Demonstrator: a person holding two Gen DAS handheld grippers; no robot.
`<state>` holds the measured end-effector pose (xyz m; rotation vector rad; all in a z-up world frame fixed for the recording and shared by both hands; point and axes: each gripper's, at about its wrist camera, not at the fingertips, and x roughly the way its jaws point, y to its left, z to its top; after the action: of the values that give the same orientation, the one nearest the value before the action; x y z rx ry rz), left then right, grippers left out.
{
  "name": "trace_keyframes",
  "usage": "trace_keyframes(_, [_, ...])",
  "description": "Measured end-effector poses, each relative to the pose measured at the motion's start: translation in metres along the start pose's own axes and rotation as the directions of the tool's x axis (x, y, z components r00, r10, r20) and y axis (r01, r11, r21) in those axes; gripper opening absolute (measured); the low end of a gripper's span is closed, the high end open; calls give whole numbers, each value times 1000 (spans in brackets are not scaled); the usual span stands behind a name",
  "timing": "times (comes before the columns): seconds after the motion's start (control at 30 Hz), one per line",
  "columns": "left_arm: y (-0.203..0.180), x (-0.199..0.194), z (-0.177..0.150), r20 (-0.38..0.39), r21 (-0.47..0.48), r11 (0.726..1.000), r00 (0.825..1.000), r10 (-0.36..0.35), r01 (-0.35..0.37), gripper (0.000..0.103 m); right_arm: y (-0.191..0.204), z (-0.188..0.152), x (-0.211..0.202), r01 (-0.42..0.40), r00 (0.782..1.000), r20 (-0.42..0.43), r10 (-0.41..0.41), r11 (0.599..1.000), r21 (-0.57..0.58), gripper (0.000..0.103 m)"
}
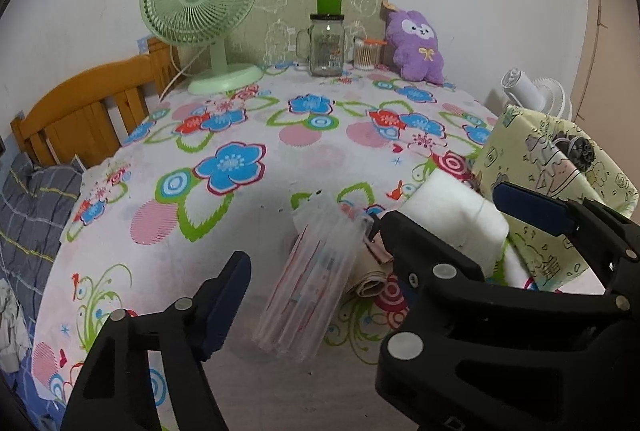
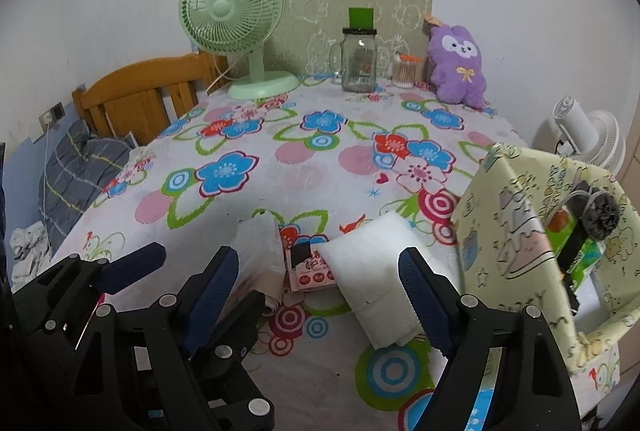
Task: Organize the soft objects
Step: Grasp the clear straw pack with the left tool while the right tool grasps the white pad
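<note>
On the flowered tablecloth (image 1: 192, 215) lies a clear plastic pack (image 1: 308, 283) (image 2: 256, 247), with my left gripper (image 1: 314, 247) open around it, pads apart from it. Beside the pack lie a rolled beige cloth (image 1: 368, 283) (image 2: 274, 287) and a pink packet (image 2: 312, 271). A white foam block (image 1: 452, 223) (image 2: 376, 279) sits between the open fingers of my right gripper (image 2: 320, 259); the right pad is close to it, the left pad well away. A yellow-green fabric box (image 1: 552, 191) (image 2: 520, 231) stands at the right. A purple plush toy (image 1: 418, 47) (image 2: 458, 67) leans on the far wall.
At the table's back stand a green fan (image 1: 200, 11) (image 2: 230, 7), a glass jar (image 1: 326, 47) (image 2: 359, 59) and a cotton-swab tub (image 1: 367, 55). A wooden headboard (image 1: 80, 111) and plaid bedding (image 1: 32, 211) lie left. A white fan (image 2: 588, 135) stands behind the box.
</note>
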<state>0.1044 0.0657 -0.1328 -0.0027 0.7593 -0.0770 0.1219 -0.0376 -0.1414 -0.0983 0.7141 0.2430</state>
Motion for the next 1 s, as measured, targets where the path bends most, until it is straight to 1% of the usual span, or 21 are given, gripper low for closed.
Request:
trace_keyframes(0.13, [3, 10, 0, -28, -6, 1000, 1000, 5, -5, 77, 1, -1, 11, -1, 999, -35, 1, 1000, 2, 80])
trace_keyframes(0.33, [6, 21, 0, -60, -19, 1000, 998, -16, 15, 62, -1, -2, 22, 15, 998, -60, -14, 1000, 6, 79])
trace_keyframes(0.4, [7, 25, 0, -71, -28, 999, 997, -25, 23, 56, -4, -1, 25, 29, 997, -66, -28, 999, 16, 79])
trace_keyframes(0.43, [7, 26, 1, -74, -28, 999, 997, -22, 20, 54, -6, -2, 27, 36, 997, -70, -34, 999, 21, 79])
trace_keyframes(0.5, [4, 27, 2, -73, -15, 1000, 997, 4, -5, 47, -10, -1, 31, 48, 996, -83, -45, 998, 32, 79])
trace_keyframes(0.57, [3, 29, 3, -73, -6, 1000, 997, 11, -11, 43, -14, -1, 36, 57, 994, -98, -52, 997, 45, 79])
trace_keyframes(0.77, [-1, 36, 6, -91, 5, 1000, 996, 9, -8, 39, -23, -1, 44, 89, 989, -121, -81, 994, 65, 78])
trace_keyframes(0.9, [-6, 39, 5, -98, 33, 999, 995, 29, -26, 39, -27, -3, 53, 103, 984, -156, -92, 992, 69, 66])
trace_keyframes(0.97, [-8, 41, 4, -100, 43, 998, 994, 42, -38, 39, -29, -4, 55, 107, 982, -162, -95, 992, 65, 64])
trace_keyframes(1.0, [-9, 42, 4, -101, 48, 998, 994, 46, -41, 39, -29, -5, 56, 107, 982, -162, -95, 992, 64, 59])
